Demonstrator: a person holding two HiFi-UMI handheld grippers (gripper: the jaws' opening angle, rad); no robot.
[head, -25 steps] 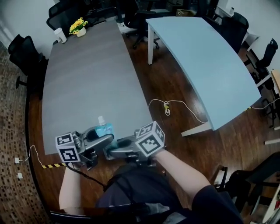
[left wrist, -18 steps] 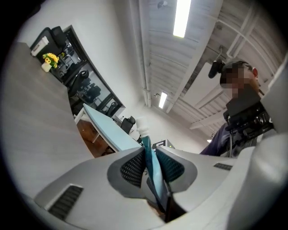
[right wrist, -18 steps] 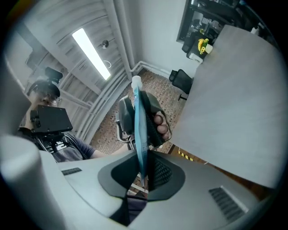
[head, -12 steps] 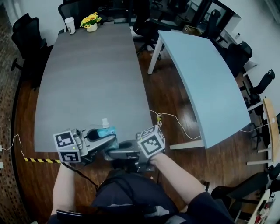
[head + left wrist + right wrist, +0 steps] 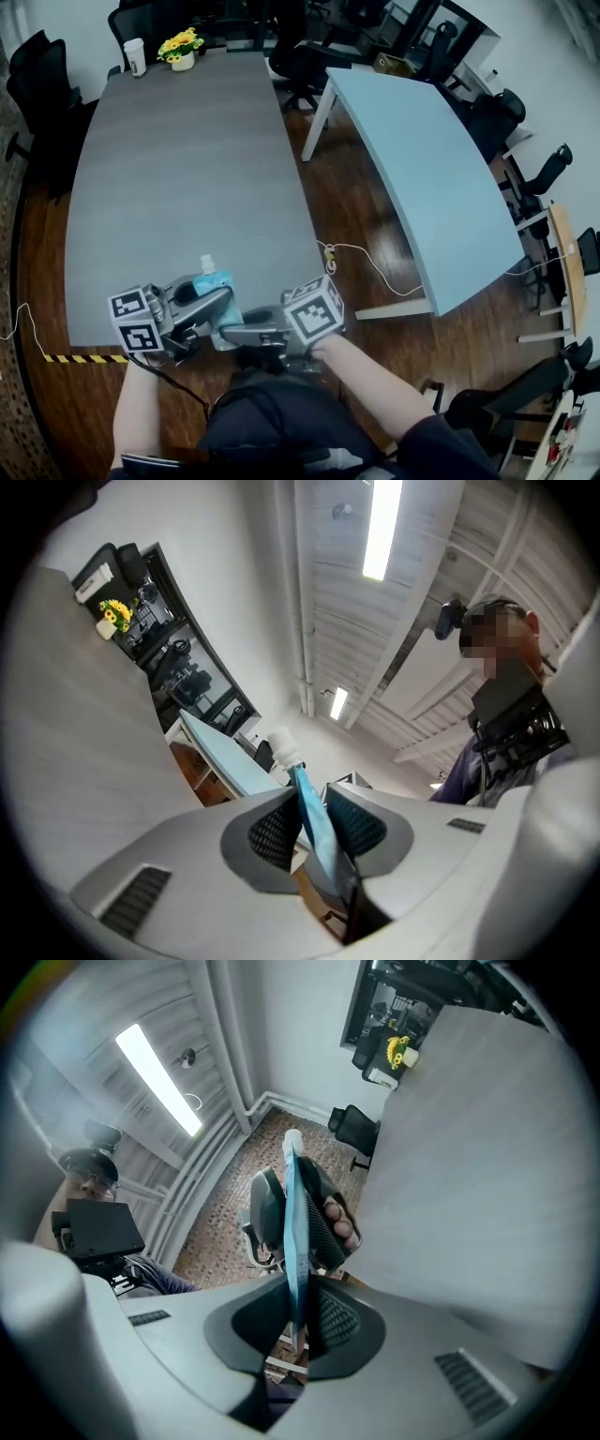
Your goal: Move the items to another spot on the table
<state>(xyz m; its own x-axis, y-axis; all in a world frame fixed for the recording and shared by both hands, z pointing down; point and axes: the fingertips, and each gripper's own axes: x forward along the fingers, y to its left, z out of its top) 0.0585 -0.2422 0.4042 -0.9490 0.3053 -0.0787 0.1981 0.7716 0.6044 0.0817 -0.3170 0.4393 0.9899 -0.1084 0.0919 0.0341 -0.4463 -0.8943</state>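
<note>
A flat blue pouch [image 5: 210, 283] with a white cap [image 5: 205, 263] hangs upright over the near edge of the grey table [image 5: 187, 141]. My left gripper [image 5: 221, 302] comes at it from the left. Its jaws have just closed in on the pouch [image 5: 314, 822] and eased slightly, and the pads still hold it. My right gripper [image 5: 232, 330] reaches in from the right and is shut on the same pouch [image 5: 292, 1232], pinching its lower edge. In the right gripper view, the left gripper [image 5: 319, 1213] shows just behind the pouch.
A pot of yellow flowers [image 5: 181, 49] and a paper cup [image 5: 137, 56] stand at the table's far end. A light-blue table [image 5: 422, 159] lies to the right, with a cable [image 5: 356, 258] on the wooden floor between. Black chairs [image 5: 37, 75] ring the tables.
Both grippers have carried the pouch a little to the left along the table's near edge. The left jaws have narrowed onto the pouch.
</note>
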